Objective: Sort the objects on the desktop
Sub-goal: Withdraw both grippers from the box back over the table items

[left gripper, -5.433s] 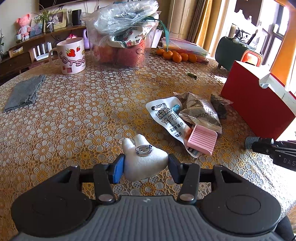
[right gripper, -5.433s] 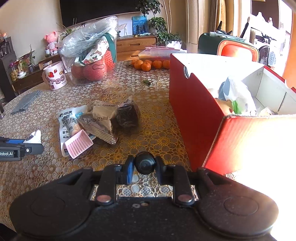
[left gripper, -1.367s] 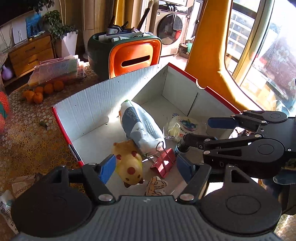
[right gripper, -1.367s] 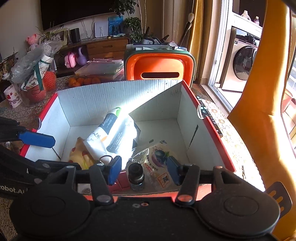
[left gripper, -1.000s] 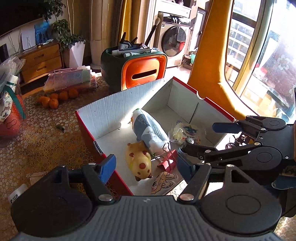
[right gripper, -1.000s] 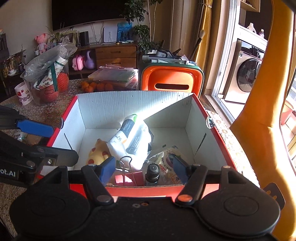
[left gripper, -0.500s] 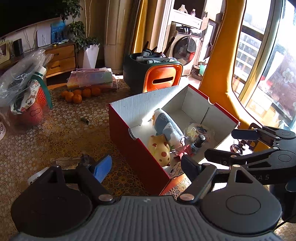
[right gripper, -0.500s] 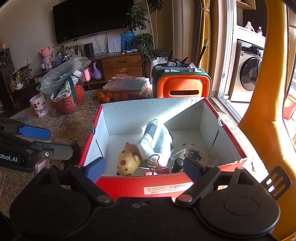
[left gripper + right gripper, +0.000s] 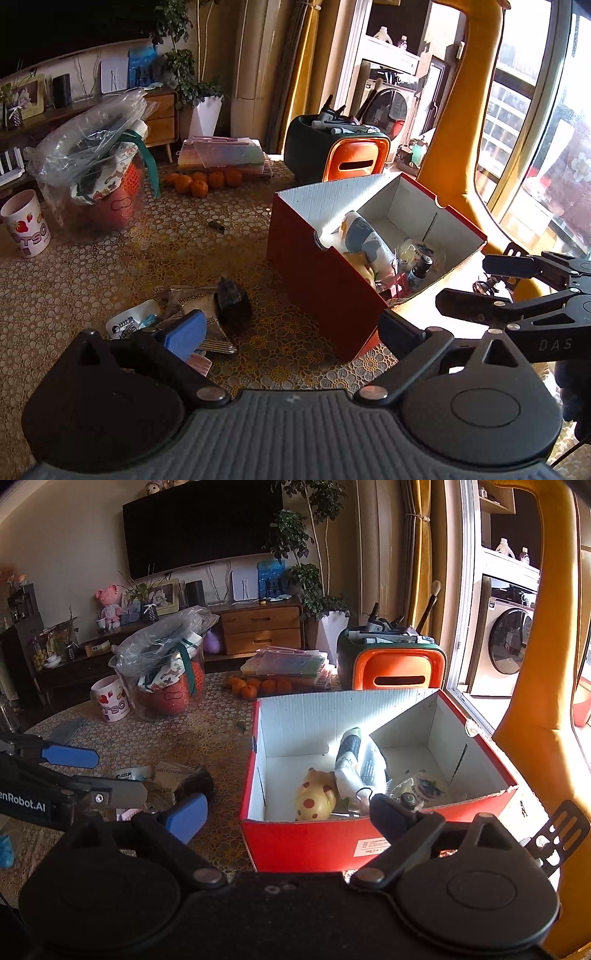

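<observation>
A red cardboard box (image 9: 317, 273) (image 9: 317, 842) stands on the table's right side. It holds a yellow spotted pig toy (image 9: 316, 799), a white bottle (image 9: 356, 764), a small dark bottle (image 9: 419, 271) and snack packets. Loose snack packets (image 9: 192, 306) and a dark lump (image 9: 231, 299) lie left of the box. My left gripper (image 9: 291, 330) is open and empty, raised above the table before the box. My right gripper (image 9: 288, 812) is open and empty, raised in front of the box's near wall.
A strawberry mug (image 9: 24, 223), a plastic bag of goods (image 9: 99, 173) and several oranges (image 9: 201, 182) stand at the table's far side. A green and orange case (image 9: 391, 664) is behind the box. A yellow curtain (image 9: 543, 664) hangs at right.
Both grippers let go of their objects into the box, then drew back and up from it. The jaws have opened wider, and more of the table shows now.
</observation>
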`<state>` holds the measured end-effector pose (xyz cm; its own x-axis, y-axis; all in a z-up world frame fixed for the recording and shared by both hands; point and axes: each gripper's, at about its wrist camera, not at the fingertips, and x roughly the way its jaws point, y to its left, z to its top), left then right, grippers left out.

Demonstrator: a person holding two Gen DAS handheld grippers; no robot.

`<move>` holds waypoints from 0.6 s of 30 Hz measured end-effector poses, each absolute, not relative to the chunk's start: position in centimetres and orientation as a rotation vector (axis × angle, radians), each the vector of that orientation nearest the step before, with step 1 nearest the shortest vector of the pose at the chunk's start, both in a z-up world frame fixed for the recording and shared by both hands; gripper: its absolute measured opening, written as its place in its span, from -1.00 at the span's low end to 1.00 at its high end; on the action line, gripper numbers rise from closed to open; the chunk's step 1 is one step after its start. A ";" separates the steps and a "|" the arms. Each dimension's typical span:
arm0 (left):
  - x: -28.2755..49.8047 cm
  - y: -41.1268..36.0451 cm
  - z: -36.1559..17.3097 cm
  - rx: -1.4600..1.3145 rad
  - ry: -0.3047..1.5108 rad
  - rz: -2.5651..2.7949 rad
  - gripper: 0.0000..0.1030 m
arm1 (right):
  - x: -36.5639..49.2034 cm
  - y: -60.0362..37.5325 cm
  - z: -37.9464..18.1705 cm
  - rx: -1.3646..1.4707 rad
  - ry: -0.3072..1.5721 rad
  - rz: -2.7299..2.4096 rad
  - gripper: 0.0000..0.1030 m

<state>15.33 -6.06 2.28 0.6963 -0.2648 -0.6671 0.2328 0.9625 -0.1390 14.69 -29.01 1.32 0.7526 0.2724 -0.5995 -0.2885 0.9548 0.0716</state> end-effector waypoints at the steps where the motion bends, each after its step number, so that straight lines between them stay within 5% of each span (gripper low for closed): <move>1: 15.0 -5.6 2.2 -0.043 0.749 -0.272 0.94 | 14.4 -28.6 1.4 -0.026 0.647 0.307 0.85; 18: 10.9 2.4 -0.4 -0.073 0.743 -0.213 0.99 | 12.0 -22.4 0.1 -0.044 0.642 0.327 0.91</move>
<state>10.86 2.42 -0.44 0.7160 -0.2177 -0.6633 0.1659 0.9760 -0.1413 11.95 -22.35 0.15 0.7516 0.2857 -0.5945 -0.3128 0.9479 0.0600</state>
